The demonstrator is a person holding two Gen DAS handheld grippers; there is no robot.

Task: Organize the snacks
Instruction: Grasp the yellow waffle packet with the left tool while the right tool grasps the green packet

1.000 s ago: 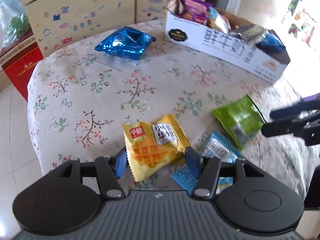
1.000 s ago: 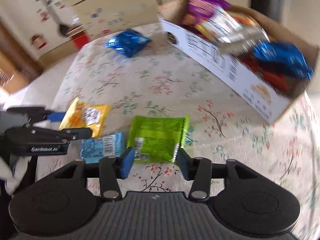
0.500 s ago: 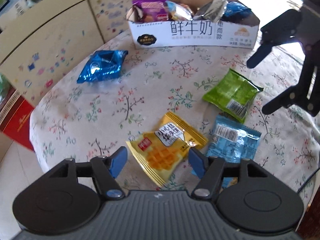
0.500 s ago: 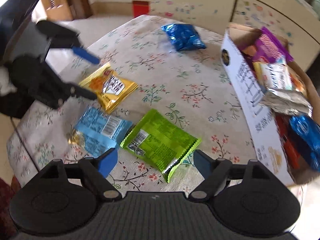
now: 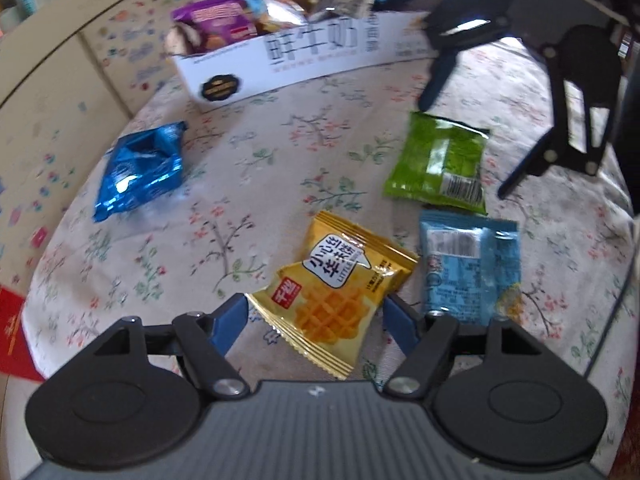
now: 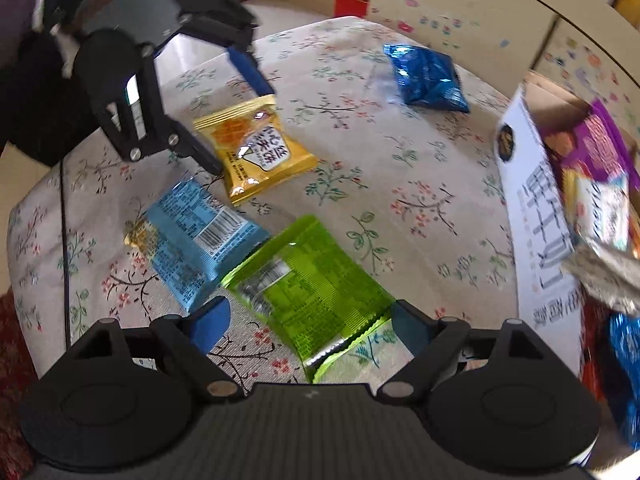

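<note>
Notably, left tongs [image 5: 314,320] had just been opening astride yellow packet [image 5: 340,288]; right tongs [image 6: 308,322] likewise astride green packet [image 6: 304,288]; only the right view showed red packets [image 6: 590,344] inside box [image 6: 536,216].

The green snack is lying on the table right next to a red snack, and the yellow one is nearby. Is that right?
Not quite. The snack beside the green snack is light blue, not red; the right wrist view shows their edges meeting on the table. The yellow one is indeed nearby.

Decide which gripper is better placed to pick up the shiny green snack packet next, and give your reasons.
Right. The right gripper has its open jaws either side of the shiny green snack packet; they have just been opening. The left gripper straddles the yellow waffle packet instead.
</note>
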